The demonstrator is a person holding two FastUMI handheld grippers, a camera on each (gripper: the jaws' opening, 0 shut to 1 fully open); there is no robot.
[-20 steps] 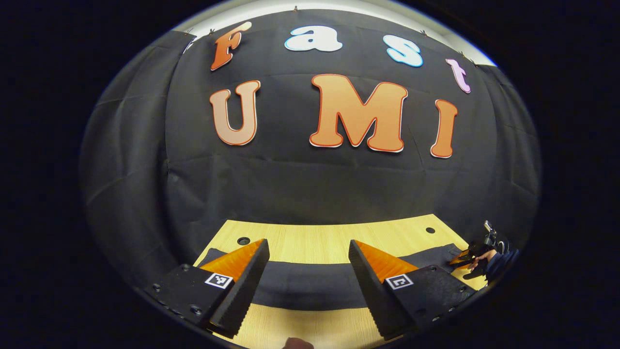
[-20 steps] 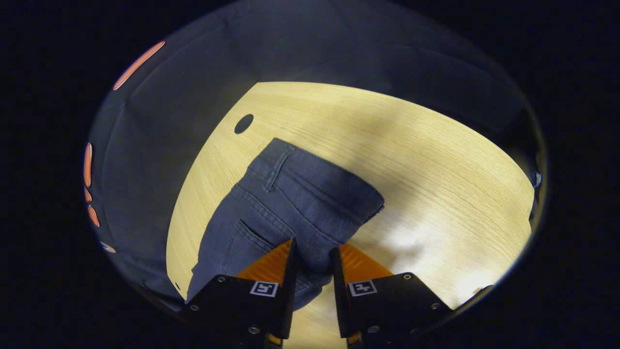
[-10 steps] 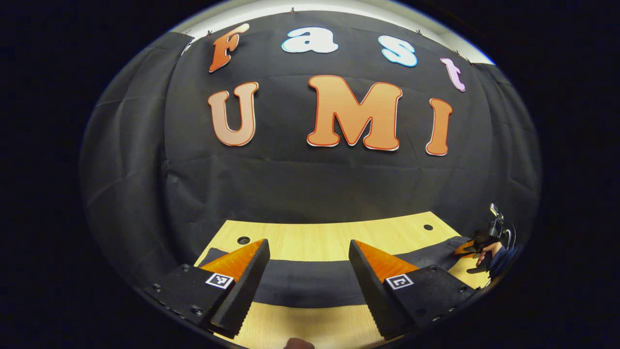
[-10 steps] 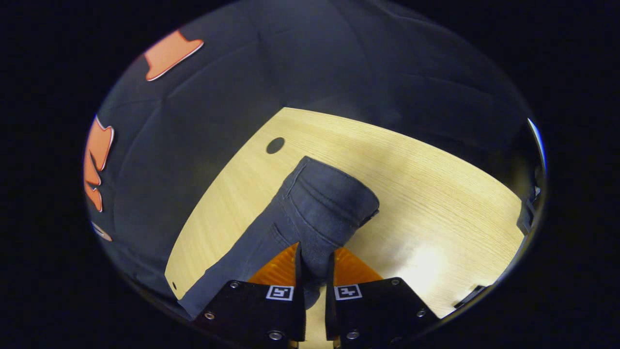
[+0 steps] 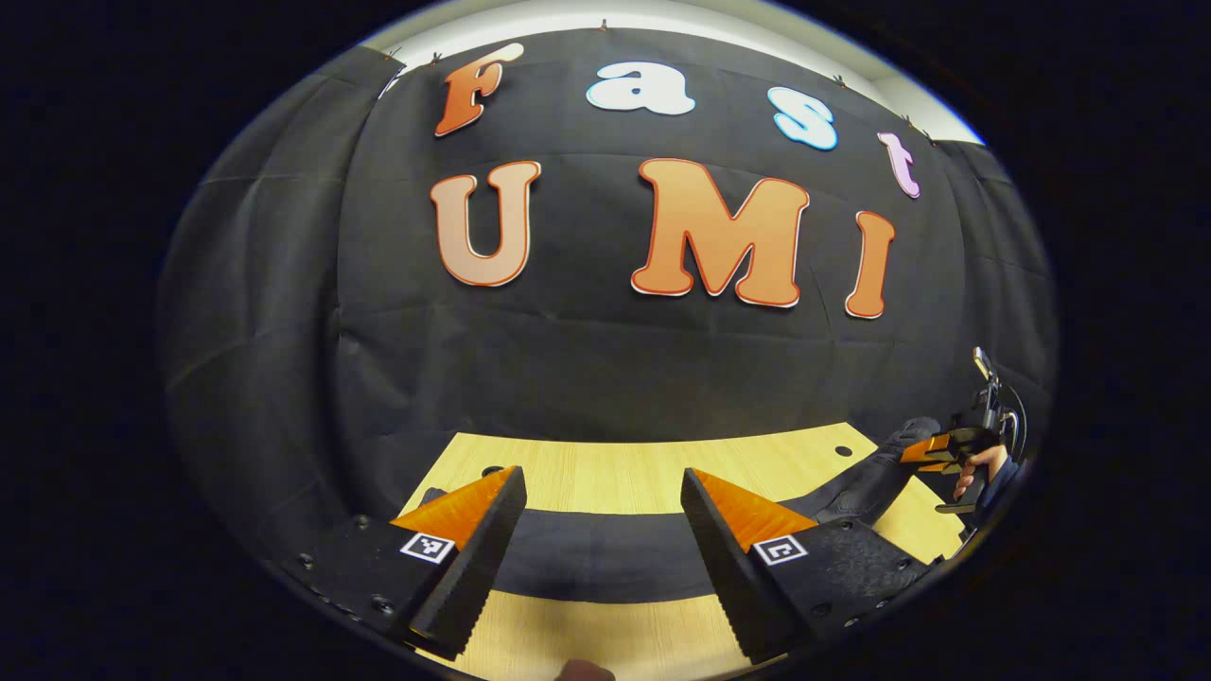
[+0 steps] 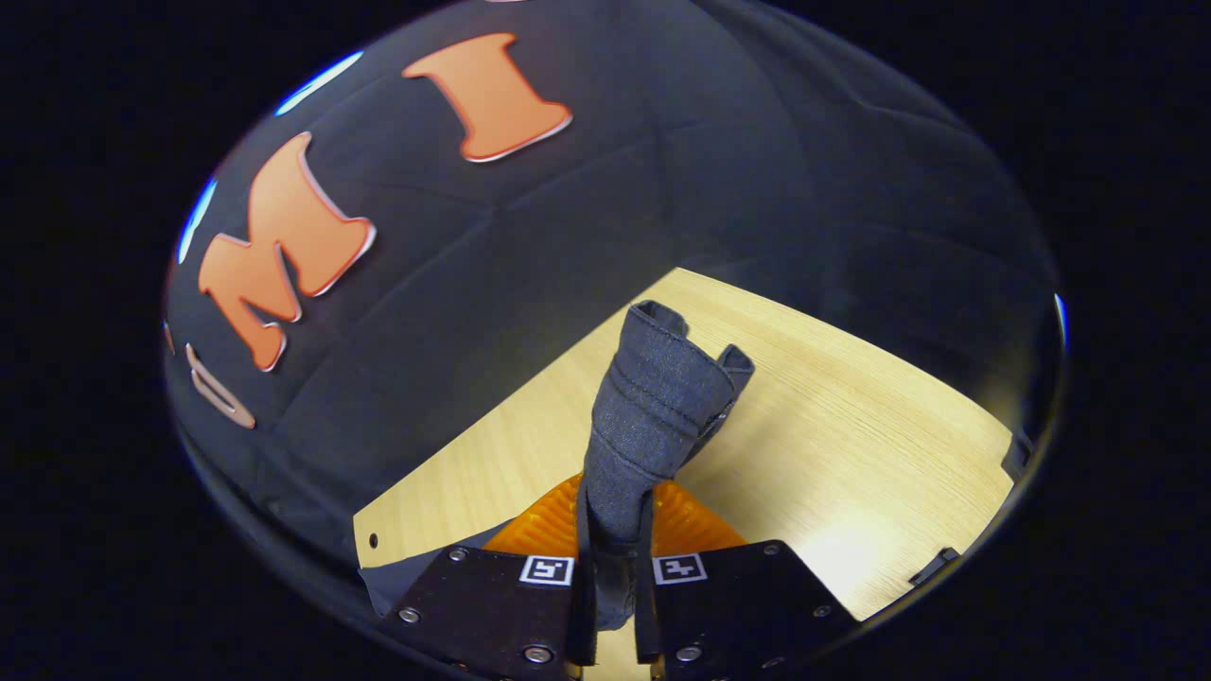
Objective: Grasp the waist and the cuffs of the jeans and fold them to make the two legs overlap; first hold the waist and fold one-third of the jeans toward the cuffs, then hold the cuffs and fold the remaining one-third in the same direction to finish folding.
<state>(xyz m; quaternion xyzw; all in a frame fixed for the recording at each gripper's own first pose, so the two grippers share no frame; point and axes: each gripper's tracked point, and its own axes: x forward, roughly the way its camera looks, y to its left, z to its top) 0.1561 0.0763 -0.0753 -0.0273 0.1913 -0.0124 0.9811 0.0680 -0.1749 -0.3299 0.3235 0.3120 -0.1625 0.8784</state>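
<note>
Denim is what matters: the jeans (image 5: 605,558) lie stretched left to right across the wooden table (image 5: 643,468), and their waist (image 6: 662,397) stands bunched and lifted off the wood, pinched between both fingers of the right gripper (image 6: 613,577). This looks like the first fold, waist toward cuffs; the next move calls for carrying the waist over the legs and laying it flat. The left gripper (image 5: 601,567) hovers with its fingers wide apart over the legs, holding nothing. Beyond are a hole in the table (image 5: 841,451) and the booth's black cloth; nothing blocks the path.
</note>
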